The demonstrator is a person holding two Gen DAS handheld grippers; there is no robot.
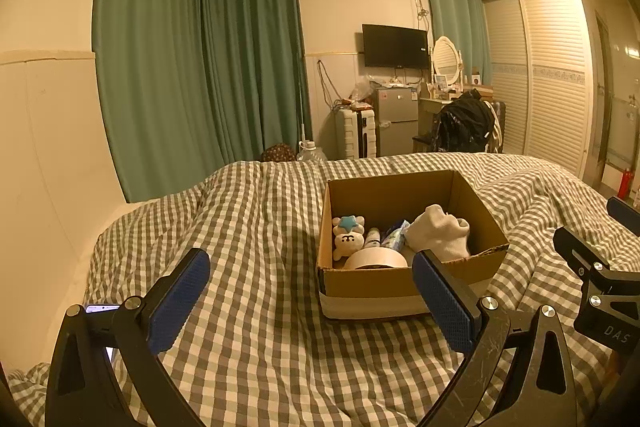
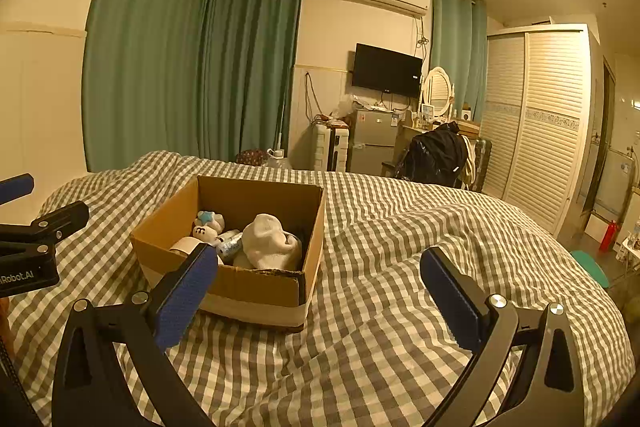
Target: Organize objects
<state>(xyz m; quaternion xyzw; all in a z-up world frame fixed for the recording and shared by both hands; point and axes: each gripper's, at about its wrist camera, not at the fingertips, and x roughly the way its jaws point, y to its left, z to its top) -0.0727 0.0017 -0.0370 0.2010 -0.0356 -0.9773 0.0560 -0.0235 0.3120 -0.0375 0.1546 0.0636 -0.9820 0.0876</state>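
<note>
An open cardboard box (image 1: 452, 275) (image 2: 256, 287) sits on the checked bedspread (image 1: 256, 235) (image 2: 400, 267). Inside lie a white plush toy (image 1: 347, 239) (image 2: 208, 225) with a blue star, a roll of tape (image 1: 376, 259) (image 2: 185, 245), a small bottle (image 1: 373, 237), a bluish packet (image 1: 394, 237) (image 2: 230, 245) and white socks (image 1: 438, 231) (image 2: 270, 241). My left gripper (image 1: 310, 301) is open and empty, just before and left of the box. My right gripper (image 2: 320, 291) is open and empty, before and right of the box. Each gripper shows at the edge of the other's view.
A phone (image 1: 102, 309) lies on the bed at the left behind my left finger. Green curtains (image 1: 192, 59) hang along the left wall. Beyond the bed's far edge stand a small fridge (image 1: 394, 121), a suitcase (image 1: 356, 133), a chair with a black jacket (image 1: 464, 127) and a louvred wardrobe (image 1: 552, 75).
</note>
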